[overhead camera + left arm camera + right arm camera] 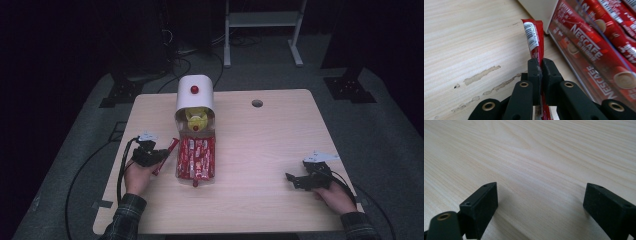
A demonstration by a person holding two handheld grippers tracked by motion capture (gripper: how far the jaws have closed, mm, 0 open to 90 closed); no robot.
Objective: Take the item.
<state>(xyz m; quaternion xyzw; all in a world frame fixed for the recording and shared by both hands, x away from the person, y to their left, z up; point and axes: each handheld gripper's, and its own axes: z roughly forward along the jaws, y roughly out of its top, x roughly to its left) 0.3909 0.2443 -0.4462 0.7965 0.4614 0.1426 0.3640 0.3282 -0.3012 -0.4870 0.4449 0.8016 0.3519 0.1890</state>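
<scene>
1. Nearest to me, lower left of the high view: I'm holding my left gripper [159, 156] with the jaws squeezed together on a single red coffee stick [534, 40]. In the left gripper view the stick is poking up out of the jaws in the middle of the frame, barcode end pointing away from me.

2. Lower right of the high view: my right gripper [295, 179] is just resting on the table [270, 145], jaws standing wide apart with nothing between them. It's sitting well away from the action.

3. A bit farther in, center of the high view: the clear tray [195, 159] of red sticks is lying just beside the stick I'm pinching, close but I can't tell if they're touching.

4. Farther back, upper center: the white dispenser [195, 95] with the red knob is feeding into that tray, something yellow inside it.

5. My read: I'm mid-carry with one stick, either loading it in or having just pulled it. Next move probably needs me lining the stick up parallel with the packed row, without bumping the tray wall.
</scene>
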